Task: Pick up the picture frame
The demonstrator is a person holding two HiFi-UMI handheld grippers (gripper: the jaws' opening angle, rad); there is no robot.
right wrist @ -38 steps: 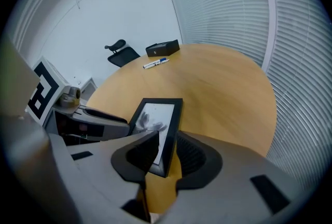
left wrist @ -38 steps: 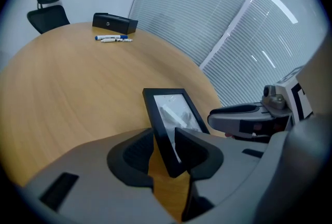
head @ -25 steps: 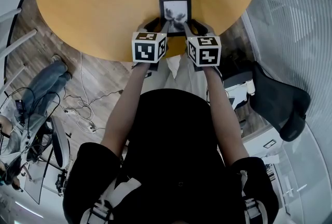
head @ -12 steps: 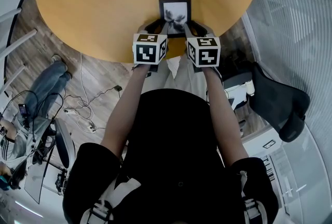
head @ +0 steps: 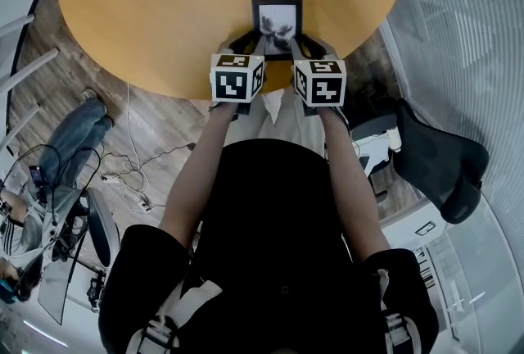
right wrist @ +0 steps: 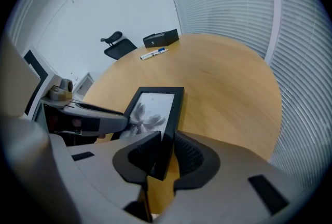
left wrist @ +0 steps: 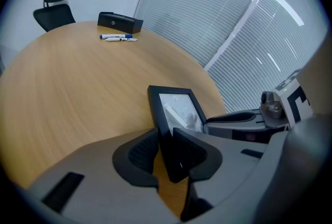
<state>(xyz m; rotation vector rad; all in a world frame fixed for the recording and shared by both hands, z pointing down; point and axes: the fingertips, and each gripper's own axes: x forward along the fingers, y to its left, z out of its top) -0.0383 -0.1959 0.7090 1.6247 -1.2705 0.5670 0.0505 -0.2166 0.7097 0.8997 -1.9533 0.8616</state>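
Note:
A black picture frame [head: 277, 19] with a grey flower print lies on the round wooden table [head: 164, 0], near its front edge. My left gripper [head: 255, 43] holds the frame's near left corner; in the left gripper view the frame [left wrist: 176, 109] has its edge pinched between the pads of that gripper [left wrist: 165, 148]. My right gripper [head: 300, 43] is at the near right corner. Its jaws have just been closing with the frame's right edge [right wrist: 155, 106] between them, and the right gripper [right wrist: 167, 153] now has both pads against it.
A black box [left wrist: 120, 22] and markers [left wrist: 118, 37] lie at the table's far side, with an office chair [left wrist: 52, 10] behind. Another black chair [head: 442, 164] stands at my right by the blinds. A seated person [head: 74, 131] and cables are at the left.
Both grippers and the frame stay where they were; nothing visibly moves in the head view.

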